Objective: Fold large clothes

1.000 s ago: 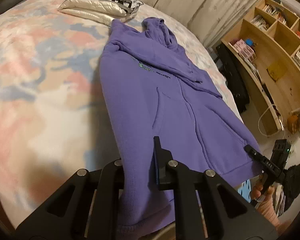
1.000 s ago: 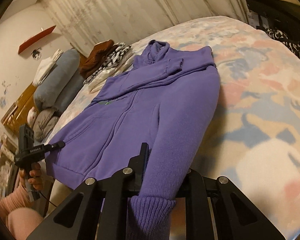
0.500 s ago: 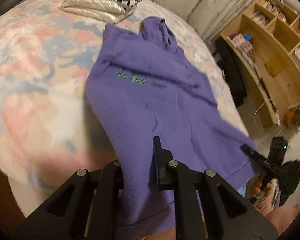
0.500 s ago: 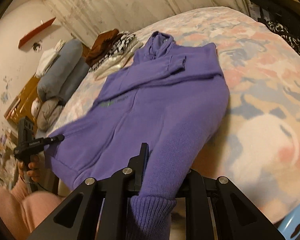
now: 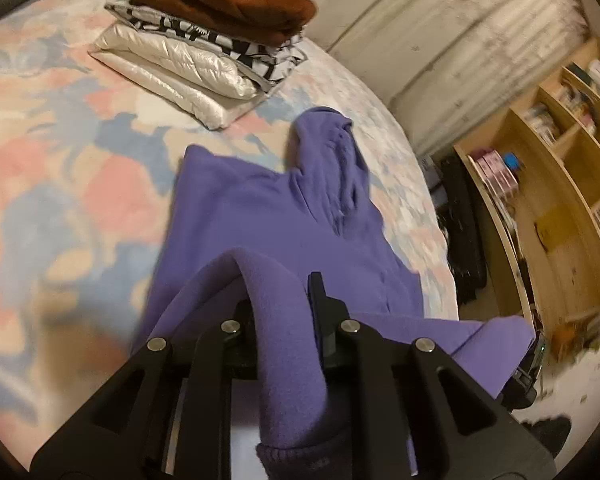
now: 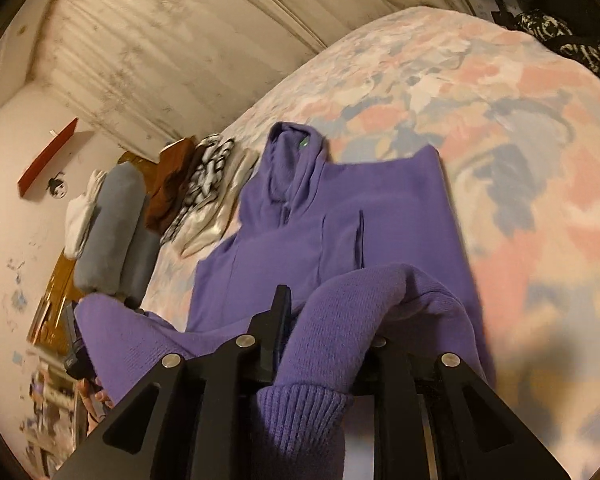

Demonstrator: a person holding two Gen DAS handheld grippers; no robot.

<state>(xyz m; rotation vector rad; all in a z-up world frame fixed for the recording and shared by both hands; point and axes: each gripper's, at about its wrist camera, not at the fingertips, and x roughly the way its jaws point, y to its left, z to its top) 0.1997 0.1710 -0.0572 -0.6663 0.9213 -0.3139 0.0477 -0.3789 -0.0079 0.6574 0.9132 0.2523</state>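
Note:
A purple hoodie [image 5: 260,216] lies on the flowered bed, hood [image 5: 328,152] toward the far end. Its lower half is lifted and arches forward over the body. My left gripper [image 5: 284,312] is shut on one hem corner, the fabric draped over the fingers. My right gripper [image 6: 328,332] is shut on the other hem corner, the ribbed hem [image 6: 300,404] hanging toward the camera. The hoodie [image 6: 340,208] and its hood [image 6: 292,152] show in the right wrist view too. Each view shows the other gripper at the hem's far edge, the right one [image 5: 532,364] and the left one [image 6: 74,344].
A stack of folded clothes [image 5: 212,32] sits at the bed's far end, brown on top. Rolled grey bedding [image 6: 112,224] lies beside it. A wooden bookshelf [image 5: 560,184] stands off the bed's right side. Curtains [image 6: 172,40] hang behind the bed.
Both grippers have lifted the hem and carried it forward over the hoodie toward the hood. The chest print now lies hidden under the raised fabric.

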